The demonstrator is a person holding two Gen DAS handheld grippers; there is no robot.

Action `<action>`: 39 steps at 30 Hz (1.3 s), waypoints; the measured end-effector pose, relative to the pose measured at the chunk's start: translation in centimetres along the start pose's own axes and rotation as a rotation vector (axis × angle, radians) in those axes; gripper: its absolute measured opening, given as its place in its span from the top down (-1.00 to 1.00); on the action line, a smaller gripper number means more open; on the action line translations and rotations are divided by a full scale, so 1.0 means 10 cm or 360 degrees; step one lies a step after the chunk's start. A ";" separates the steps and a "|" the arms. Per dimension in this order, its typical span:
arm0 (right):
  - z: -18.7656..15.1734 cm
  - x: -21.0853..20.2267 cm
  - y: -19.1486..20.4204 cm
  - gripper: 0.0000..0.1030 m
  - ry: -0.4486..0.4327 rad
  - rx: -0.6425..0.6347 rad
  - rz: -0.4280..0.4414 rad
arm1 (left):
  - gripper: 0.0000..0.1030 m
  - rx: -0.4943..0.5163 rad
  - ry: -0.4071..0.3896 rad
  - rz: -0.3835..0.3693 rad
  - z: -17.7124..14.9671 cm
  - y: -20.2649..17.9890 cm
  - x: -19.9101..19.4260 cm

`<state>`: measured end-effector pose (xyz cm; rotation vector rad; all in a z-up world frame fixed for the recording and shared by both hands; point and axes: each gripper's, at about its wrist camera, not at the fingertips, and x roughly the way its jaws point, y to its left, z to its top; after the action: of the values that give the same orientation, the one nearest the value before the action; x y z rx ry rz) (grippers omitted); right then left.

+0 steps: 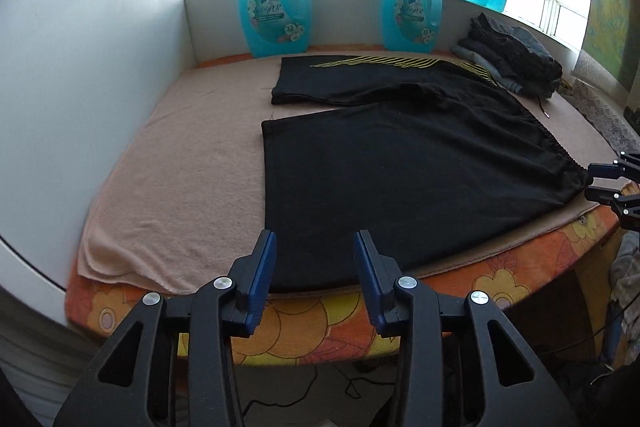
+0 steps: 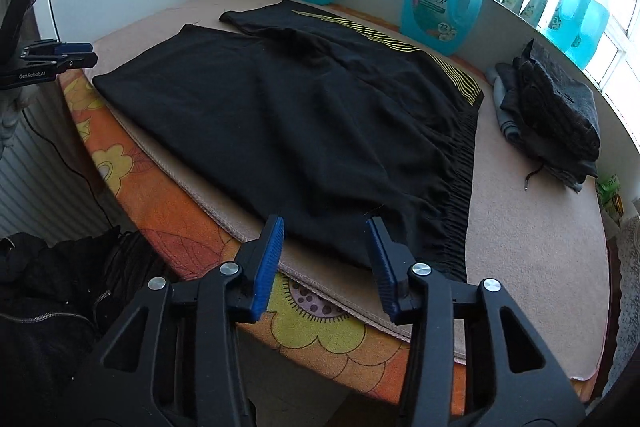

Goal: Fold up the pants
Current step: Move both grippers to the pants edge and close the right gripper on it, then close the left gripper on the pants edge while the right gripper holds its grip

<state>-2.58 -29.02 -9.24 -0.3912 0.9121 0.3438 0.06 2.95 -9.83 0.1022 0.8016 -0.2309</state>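
Note:
Black pants [image 1: 400, 163] with yellow stripes lie spread flat on a beige blanket [image 1: 180, 179], legs pointing left, elastic waistband at the right. They also show in the right wrist view [image 2: 304, 115]. My left gripper [image 1: 316, 247] is open and empty, just above the near hem of the front leg. My right gripper [image 2: 326, 231] is open and empty, at the near waistband corner [image 2: 452, 251]. The right gripper also shows at the right edge of the left wrist view [image 1: 596, 181], beside the waistband corner. The left gripper shows at the left edge of the right wrist view [image 2: 76, 53].
Several blue detergent jugs [image 1: 274, 3] stand along the back wall and window sill. A stack of folded dark clothes [image 2: 552, 115] lies at the back right. An orange floral cover [image 1: 320, 323] hangs over the front edge. A white wall [image 1: 92, 67] bounds the left. Dark clothes [image 2: 52, 287] lie below.

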 end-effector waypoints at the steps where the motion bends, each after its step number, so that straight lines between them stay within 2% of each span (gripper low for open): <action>1: 0.01 0.04 0.05 0.15 0.0017 -0.0045 0.0008 | 0.27 0.0011 0.0012 -0.0015 -0.01 -0.01 0.02; 6: 0.09 0.21 0.21 0.30 0.0088 -0.0230 0.0011 | 0.27 0.0083 0.0062 -0.0051 -0.04 -0.06 0.08; 15: 0.15 0.45 0.27 0.33 0.0214 -0.0367 0.0088 | 0.27 0.0244 0.0103 -0.0119 -0.01 -0.20 0.16; 16: 0.16 0.46 0.28 0.39 0.0214 -0.0371 0.0098 | 0.27 0.0254 0.0105 -0.0132 0.00 -0.21 0.17; 17: 0.17 0.46 0.28 0.44 0.0223 -0.0370 0.0119 | 0.27 0.0262 0.0107 -0.0146 0.01 -0.22 0.18; 19: 0.19 0.47 0.28 0.70 0.0236 -0.0365 0.0160 | 0.27 0.0282 0.0118 -0.0172 0.01 -0.24 0.21; 22: 0.23 0.48 0.28 0.84 0.0237 -0.0361 0.0166 | 0.26 0.0323 0.0134 -0.0200 0.01 -0.28 0.24; 26: 0.34 0.45 0.21 0.89 0.0176 -0.0304 0.0146 | 0.26 0.0411 0.0173 -0.0218 -0.02 -0.36 0.29; 33: 0.58 0.42 0.02 0.92 0.0096 -0.0178 0.0135 | 0.25 0.0578 0.0187 -0.0166 -0.03 -0.52 0.40; 36: 0.61 0.42 0.00 0.92 0.0085 -0.0162 0.0134 | 0.26 0.0603 0.0198 -0.0115 -0.02 -0.52 0.49; 39: 0.60 0.42 -0.04 0.92 0.0076 -0.0148 0.0140 | 0.26 0.0570 0.0207 -0.0124 0.02 -0.47 0.54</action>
<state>4.12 -26.06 -9.28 -0.4471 0.9645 0.4604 2.68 -2.49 -13.58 0.4272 0.8880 -0.4438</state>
